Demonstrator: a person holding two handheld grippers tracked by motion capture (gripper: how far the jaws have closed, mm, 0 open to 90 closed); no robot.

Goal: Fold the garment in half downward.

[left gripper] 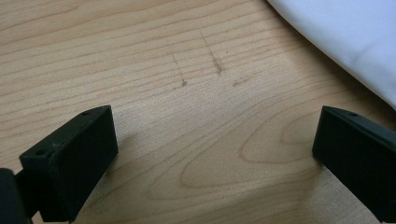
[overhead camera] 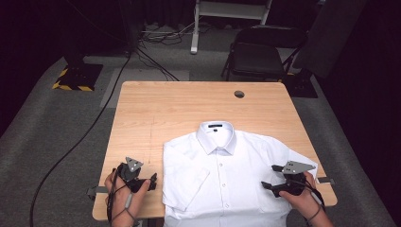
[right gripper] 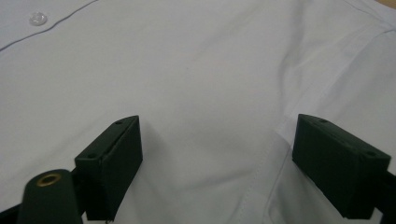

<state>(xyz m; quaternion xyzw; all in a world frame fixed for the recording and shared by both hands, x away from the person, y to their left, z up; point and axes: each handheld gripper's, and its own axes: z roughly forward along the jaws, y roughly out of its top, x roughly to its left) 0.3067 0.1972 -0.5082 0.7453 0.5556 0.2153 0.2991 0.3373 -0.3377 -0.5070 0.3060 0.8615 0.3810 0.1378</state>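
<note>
Black tools (overhead camera: 152, 182), grey triangular plates (overhead camera: 134, 164)

White short-sleeved shirt (overhead camera: 227, 175), buttoned, lying flat and face up on the table (overhead camera: 179, 104), collar toward the far edge, one sleeve folded inward.

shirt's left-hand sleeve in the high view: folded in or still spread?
Folded in. On the white shirt, that sleeve lies across the front panel and the side edge runs straight; the opposite sleeve still sticks out on the table.

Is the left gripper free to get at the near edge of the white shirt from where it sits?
Probably yes. The left gripper is open with bare table between its jaws, and the shirt lies just beside it with nothing between.
</note>
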